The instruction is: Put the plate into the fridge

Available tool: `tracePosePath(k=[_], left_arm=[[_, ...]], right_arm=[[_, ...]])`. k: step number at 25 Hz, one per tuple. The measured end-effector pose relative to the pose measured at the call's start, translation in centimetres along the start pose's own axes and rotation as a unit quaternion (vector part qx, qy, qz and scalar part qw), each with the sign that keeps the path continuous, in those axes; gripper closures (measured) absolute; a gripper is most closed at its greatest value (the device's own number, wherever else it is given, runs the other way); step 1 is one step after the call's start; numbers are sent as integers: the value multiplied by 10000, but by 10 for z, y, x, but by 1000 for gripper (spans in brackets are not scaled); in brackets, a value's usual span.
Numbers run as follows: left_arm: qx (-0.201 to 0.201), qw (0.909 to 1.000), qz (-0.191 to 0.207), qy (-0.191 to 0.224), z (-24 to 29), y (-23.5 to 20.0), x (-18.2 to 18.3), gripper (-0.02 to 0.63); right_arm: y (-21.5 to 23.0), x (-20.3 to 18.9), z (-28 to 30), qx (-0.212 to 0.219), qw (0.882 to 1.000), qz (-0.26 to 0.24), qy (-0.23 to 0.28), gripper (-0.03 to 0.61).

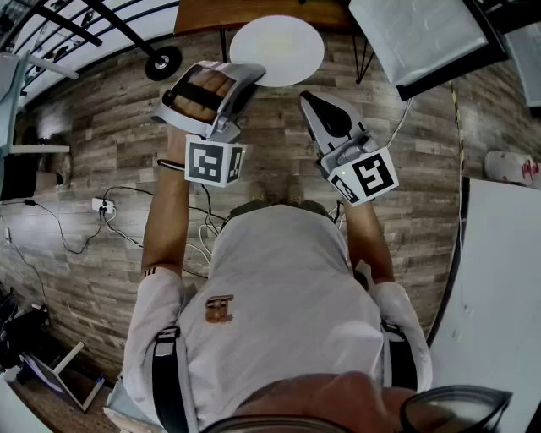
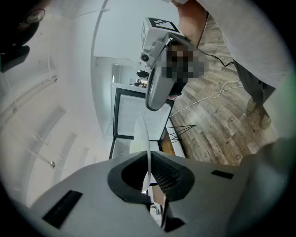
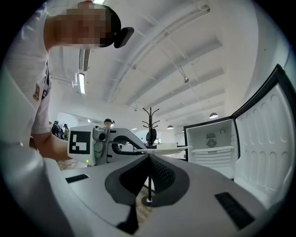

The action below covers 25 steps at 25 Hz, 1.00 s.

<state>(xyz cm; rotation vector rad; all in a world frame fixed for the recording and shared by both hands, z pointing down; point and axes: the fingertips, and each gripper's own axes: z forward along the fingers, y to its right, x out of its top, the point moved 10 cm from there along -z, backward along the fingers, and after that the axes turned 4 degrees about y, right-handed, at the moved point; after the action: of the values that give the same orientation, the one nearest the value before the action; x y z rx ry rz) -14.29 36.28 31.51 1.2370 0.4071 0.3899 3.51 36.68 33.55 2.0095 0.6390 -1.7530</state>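
Observation:
A white round plate (image 1: 276, 49) is held out ahead of me by its near rim, with my left gripper (image 1: 252, 76) shut on it. In the left gripper view the plate (image 2: 148, 139) shows edge-on, pinched between the two pads. The plate (image 3: 163, 148) lies flat in the right gripper view, with the left gripper (image 3: 107, 142) behind it. My right gripper (image 1: 315, 101) is beside it to the right, jaws together and nothing in them; its tip (image 3: 149, 157) points level. The fridge (image 3: 213, 147) stands open ahead, white inside, its door (image 3: 268, 139) swung to the right.
The fridge door (image 1: 421, 35) reaches into the head view's top right. A white table (image 1: 500, 296) is at my right. A wooden table (image 1: 207, 13) on thin legs stands ahead. A power strip (image 1: 103, 205) and cables lie on the wood floor. A coat stand (image 3: 149, 119) stands beyond.

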Motion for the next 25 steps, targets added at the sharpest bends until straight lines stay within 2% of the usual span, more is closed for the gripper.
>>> tracePosePath(k=[10, 25], left_arm=[[12, 9999, -67, 81, -6, 3, -31, 583], [-7, 9988, 26, 488, -12, 9, -102, 583]], right_arm=[[-12, -5, 25, 35, 9997, 165, 152, 546], [-38, -20, 76, -435, 9990, 59, 38, 546]])
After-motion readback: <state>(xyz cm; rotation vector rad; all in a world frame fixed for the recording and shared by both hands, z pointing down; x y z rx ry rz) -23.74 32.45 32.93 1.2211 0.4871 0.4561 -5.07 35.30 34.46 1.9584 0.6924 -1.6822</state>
